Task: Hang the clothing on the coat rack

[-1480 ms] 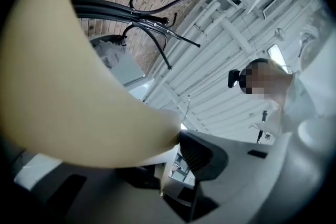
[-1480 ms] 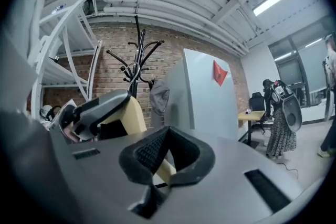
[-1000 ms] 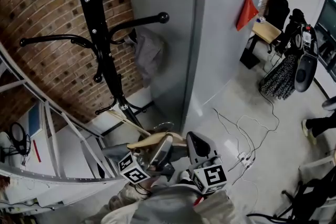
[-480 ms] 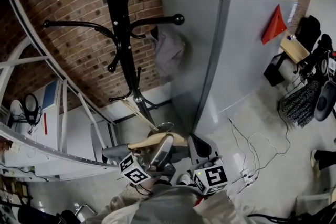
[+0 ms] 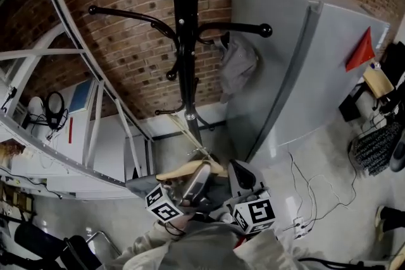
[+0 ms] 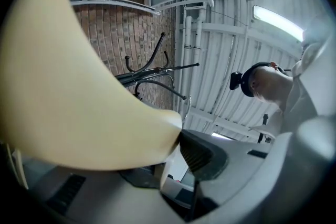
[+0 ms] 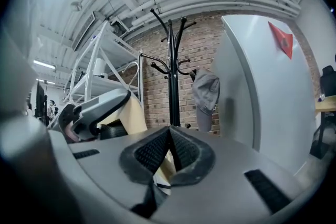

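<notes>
No words, numbers or brand names could be read, square black-and-white coded patterns stood on the left cube (image 5: 166,212) and the right cube (image 5: 256,212), a red triangular flag (image 5: 362,51) on the grey cabinet (image 5: 285,41) showed no legible print.

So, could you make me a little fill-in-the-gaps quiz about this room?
1. The rack stands before a ___ wall.
2. The garment hanging on the rack is ___.
3. The left gripper grips a pale wooden ___.
4. The flag on the cabinet is ___.

Missing words: brick; grey; hanger; red.
</notes>
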The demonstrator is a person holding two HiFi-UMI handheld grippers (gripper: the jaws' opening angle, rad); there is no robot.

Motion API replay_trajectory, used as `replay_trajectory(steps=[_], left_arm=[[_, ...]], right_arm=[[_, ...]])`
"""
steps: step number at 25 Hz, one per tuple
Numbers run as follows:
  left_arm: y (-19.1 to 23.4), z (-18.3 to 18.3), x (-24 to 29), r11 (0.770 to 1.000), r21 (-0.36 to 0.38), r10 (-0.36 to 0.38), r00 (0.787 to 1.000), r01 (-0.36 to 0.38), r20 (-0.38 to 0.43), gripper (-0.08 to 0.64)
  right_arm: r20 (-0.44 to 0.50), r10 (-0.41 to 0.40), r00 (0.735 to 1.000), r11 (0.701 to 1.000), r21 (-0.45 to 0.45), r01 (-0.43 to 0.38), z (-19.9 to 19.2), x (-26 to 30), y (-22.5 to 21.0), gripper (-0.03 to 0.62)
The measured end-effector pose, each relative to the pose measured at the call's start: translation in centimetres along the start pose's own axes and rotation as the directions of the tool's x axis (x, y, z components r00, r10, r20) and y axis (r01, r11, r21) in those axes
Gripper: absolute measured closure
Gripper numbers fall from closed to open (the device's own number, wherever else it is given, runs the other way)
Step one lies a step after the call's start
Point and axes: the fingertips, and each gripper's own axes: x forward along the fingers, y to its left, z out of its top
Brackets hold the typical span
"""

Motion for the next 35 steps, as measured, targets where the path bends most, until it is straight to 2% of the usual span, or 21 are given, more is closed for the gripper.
replay_trajectory(steps=[5,15,23,35], left_arm=[[1.3,2.1,-1.3,1.0,0.003,0.017,1.0,-0.017,0.012,0.442],[3.3,6.0,-2.1,1.0,0.02,-0.02,1.0,0.02,0.016,0.442],[3.8,5.9,-1.7,1.0,0.021,-0.018,1.0,0.017,0.015,0.442],[4.3,3.8,1.1,0.995,0.075,0.051,0.994,-0.058,0.095,0.442]], right_arm=[[-0.001,0.023,1.0,1.0,-0.016,-0.023,0.6,2.3,2.0,0.569],[0.026,-0.002,1.0,0.999,-0.045,0.003,1.4,6.2,4.2,0.569],[0.021,0.0,1.0,0.999,-0.054,0.002,1.7,6.8,3.8,0.569],[0.012,0.126,0.992,0.99,-0.068,-0.125,2.4,6.6,0.0,0.569]])
